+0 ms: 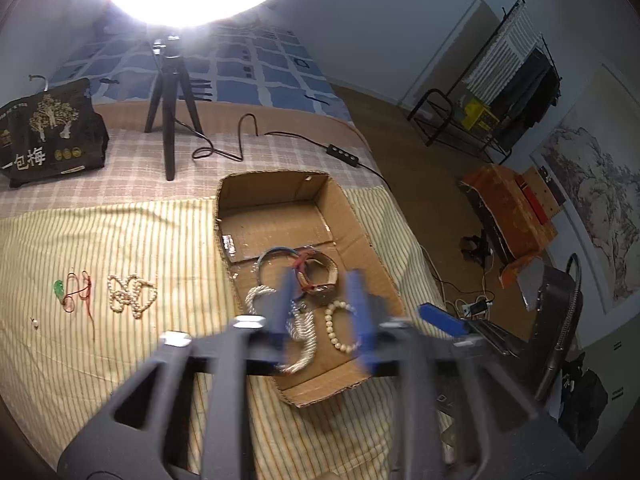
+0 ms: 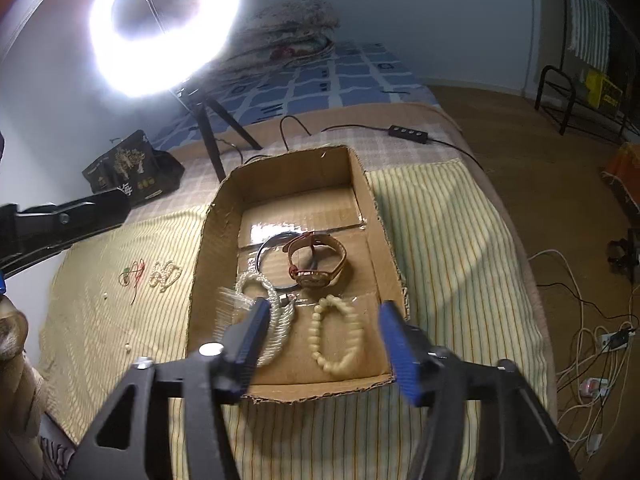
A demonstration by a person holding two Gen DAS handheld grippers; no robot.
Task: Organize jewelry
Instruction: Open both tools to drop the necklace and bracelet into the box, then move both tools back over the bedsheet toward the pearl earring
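A shallow cardboard box (image 1: pixel 352 216) (image 2: pixel 224 208) lies on the striped cloth. In it are a silver bangle (image 1: pixel 276 252) (image 2: pixel 266 246), a brown-strap watch (image 1: pixel 320 276) (image 2: pixel 320 260), a cream bead bracelet (image 1: pixel 336 328) (image 2: pixel 336 336) and a silvery rope chain (image 1: pixel 304 344) (image 2: pixel 276 320). On the cloth to the left lie a pearl necklace (image 1: pixel 132 294) (image 2: pixel 164 274), a red cord with a green pendant (image 1: pixel 74 290) (image 2: pixel 134 272) and a small pearl (image 1: pixel 35 323) (image 2: pixel 105 296). My left gripper (image 1: pixel 322 312) is open and empty above the box. My right gripper (image 2: pixel 324 340) is open and empty over the box's near end.
A lit ring light on a black tripod (image 1: pixel 168 92) (image 2: pixel 212 128) stands behind the box, its cable and switch (image 1: pixel 340 151) (image 2: pixel 408 133) across the bed. A dark printed bag (image 1: pixel 48 132) (image 2: pixel 128 168) sits at the back left. The bed edge and floor clutter (image 1: pixel 512 208) are to the right.
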